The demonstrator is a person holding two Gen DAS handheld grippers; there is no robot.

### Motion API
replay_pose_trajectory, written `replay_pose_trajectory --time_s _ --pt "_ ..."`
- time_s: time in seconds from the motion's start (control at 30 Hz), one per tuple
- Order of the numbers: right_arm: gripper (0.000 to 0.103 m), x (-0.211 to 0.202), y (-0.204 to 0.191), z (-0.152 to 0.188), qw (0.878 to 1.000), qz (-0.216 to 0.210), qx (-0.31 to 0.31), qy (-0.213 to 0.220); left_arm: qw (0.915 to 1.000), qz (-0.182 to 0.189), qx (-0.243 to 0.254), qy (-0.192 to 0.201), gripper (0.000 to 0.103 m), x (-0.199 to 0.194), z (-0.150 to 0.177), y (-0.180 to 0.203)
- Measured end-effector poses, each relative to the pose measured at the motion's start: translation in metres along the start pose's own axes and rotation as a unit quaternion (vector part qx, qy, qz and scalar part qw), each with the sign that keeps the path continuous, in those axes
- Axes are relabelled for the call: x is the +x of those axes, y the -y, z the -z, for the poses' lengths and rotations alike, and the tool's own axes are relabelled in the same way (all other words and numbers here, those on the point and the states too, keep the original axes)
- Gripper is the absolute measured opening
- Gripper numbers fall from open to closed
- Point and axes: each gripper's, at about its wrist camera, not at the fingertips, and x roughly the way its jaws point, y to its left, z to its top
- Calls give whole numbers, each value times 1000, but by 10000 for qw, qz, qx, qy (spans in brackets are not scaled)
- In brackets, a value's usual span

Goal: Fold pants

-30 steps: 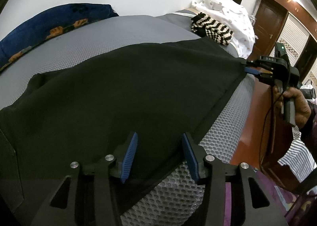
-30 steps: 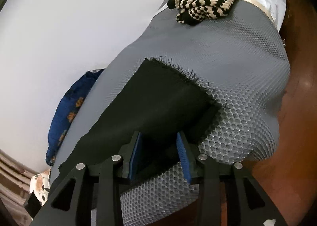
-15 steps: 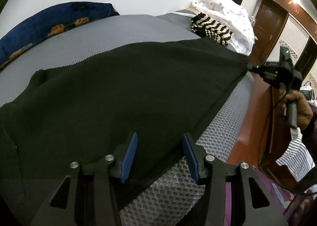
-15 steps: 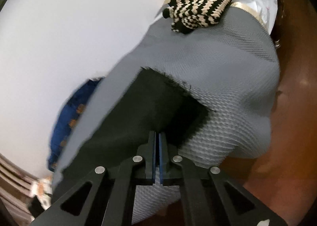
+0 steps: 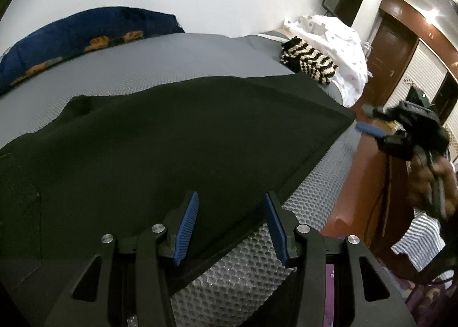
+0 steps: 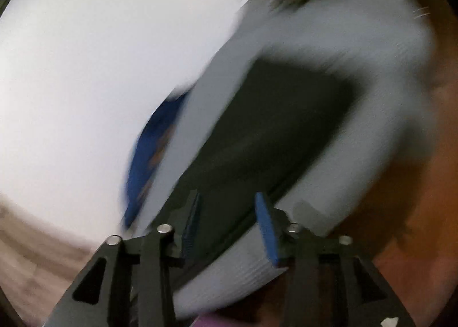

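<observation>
Black fabric fills the left wrist view: one pair of pants (image 5: pixel 177 141) lies spread flat on the grey mesh mattress (image 5: pixel 252 264), no fold in it yet as far as we can see.

Left gripper (image 5: pixel 232 226): fingers part open, blue pads apart, nothing pinched. The near edge of the pants runs under and between the fingers; the pads do not press on it. Mattress mesh shows just under the right-hand pad.

Right gripper (image 5: pixel 369 122): jaws opening, nothing between them. In the left wrist view it sits just beyond the far-right corner of the pants, clear of the cloth, held by a hand (image 5: pixel 429 181). Its own view is heavily blurred; there the pants' end lies ahead of and under the fingers, with no cloth clamped between the pads.

Progress, our judgement: early. Pants laid out and roughly flat; that is all that is done. Left: grip hem and waist, bring one end over the other, flatten, maybe a second fold.

Count:
- pants: 1
- grippers: 2, both empty
- blue patterned pillow (image 5: pixel 86 37): 1, beyond the left fingers
- striped knit item (image 5: pixel 309 59): 1, beyond the right fingers
- white spotted cloth (image 5: pixel 340 49): 1, behind it
- dark wooden door (image 5: pixel 392 52): 1 visible, far right
</observation>
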Motion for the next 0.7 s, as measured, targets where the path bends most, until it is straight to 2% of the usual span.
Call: replay_pose_trajectory --time_s 0.07,0.13,0.2,0.3,0.43,0.5,0.6,0.7 --pt "21 35 -29 26 9964 -114 -515 -662 9999 -98 80 35 49 0 3 2" --pt "18 62 -53 43 9865 104 -1170 -1145 9999 -95 77 26 49 1 6 2" --pt "18 78 -62 52 9815 133 -1361 -1342 10000 -70 28 40 49 1 9 1" --pt "18 92 -71 52 9775 281 -1555 -1400 10000 -42 -33 33 49 3 11 -1" --pt "18 106 -68 54 9756 620 -1492 -1485 9999 11 -108 15 49 5 12 -6" --pt "14 111 -68 55 9737 778 -1539 -1489 9999 53 -129 35 49 6 12 -9" --pt "16 109 -72 62 9755 841 -1472 -1401 9997 133 -188 62 49 5 13 -13" --pt "27 112 -69 65 9842 734 -953 -1297 9995 201 -244 93 49 4 15 -16"
